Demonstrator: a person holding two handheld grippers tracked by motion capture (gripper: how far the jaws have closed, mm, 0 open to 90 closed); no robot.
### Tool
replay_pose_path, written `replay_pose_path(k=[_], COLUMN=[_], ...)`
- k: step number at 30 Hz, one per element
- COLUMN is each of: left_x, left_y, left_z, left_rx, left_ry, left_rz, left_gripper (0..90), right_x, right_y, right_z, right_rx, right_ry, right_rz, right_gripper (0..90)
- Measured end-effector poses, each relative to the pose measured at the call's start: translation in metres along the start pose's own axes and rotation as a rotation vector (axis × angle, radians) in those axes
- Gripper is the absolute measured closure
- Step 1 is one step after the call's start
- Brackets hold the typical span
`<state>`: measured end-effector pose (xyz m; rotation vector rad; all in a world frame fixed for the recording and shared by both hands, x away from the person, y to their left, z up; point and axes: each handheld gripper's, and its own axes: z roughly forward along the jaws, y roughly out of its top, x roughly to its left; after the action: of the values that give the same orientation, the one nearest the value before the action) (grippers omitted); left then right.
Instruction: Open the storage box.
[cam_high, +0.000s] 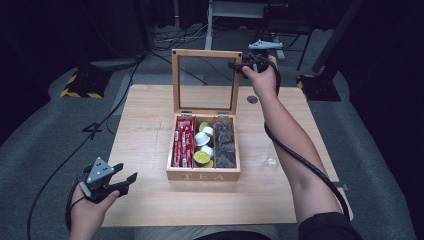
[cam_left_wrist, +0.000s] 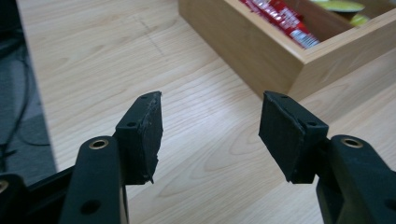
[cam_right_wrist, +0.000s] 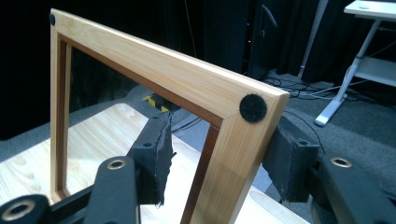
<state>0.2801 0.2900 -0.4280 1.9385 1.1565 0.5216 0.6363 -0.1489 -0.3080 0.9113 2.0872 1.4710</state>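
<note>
- High view: my right gripper straddles the upright lid at its far right corner; whether the pads touch is unclear.
- My left gripper hovers spread, near left of the tea box.
- Dark right compartment: contents unreadable.

From my station, the tea box sat mid-table with its lid standing upright, walling off the far side. I saw open table to the box's left, where my left gripper hung with jaws apart. To the right, a small clear item lay near the forearm. My right gripper straddled the lid's corner.
</note>
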Motion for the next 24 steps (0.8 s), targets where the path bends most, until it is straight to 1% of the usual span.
replay_pose_path(k=[3, 6, 9, 12, 16, 19, 20, 22, 24], left_x=[0.001, 0.002, 0.002, 0.003, 0.005, 0.008, 0.008, 0.010, 0.008], left_y=[-0.001, -0.003, -0.003, -0.003, -0.004, -0.004, -0.004, -0.003, 0.000], left_z=[0.001, 0.001, 0.001, 0.001, 0.003, 0.007, 0.008, 0.011, 0.014], left_rx=[0.014, 0.017, 0.021, 0.019, 0.026, 0.034, 0.035, 0.040, 0.047], left_ry=[0.012, 0.017, 0.019, 0.022, 0.026, 0.022, 0.026, 0.029, 0.035], left_rz=[0.005, 0.004, 0.004, 0.004, 0.004, -0.005, -0.011, -0.010, -0.023], left_gripper=[40.2, 40.2, 40.1, 40.1, 39.7, 39.4, 39.2, 38.7, 38.1], right_x=[-0.002, 0.000, 0.003, 0.003, 0.002, 0.002, 0.001, 0.001, 0.002], right_y=[0.000, -0.001, -0.001, -0.002, -0.002, -0.002, -0.003, -0.004, -0.005], right_z=[0.005, 0.011, 0.014, 0.013, 0.008, 0.002, -0.001, -0.008, -0.017], right_rx=[0.003, 0.018, 0.017, 0.019, 0.020, 0.028, 0.033, 0.040, 0.048], right_ry=[0.000, 0.000, -0.007, -0.006, -0.001, 0.007, 0.007, 0.010, 0.020], right_rz=[0.015, 0.010, 0.008, 0.003, 0.009, 0.002, 0.002, 0.009, 0.019], right_gripper=[43.0, 40.8, 37.0, 38.1, 38.4, 37.7, 37.7, 36.9, 37.0])
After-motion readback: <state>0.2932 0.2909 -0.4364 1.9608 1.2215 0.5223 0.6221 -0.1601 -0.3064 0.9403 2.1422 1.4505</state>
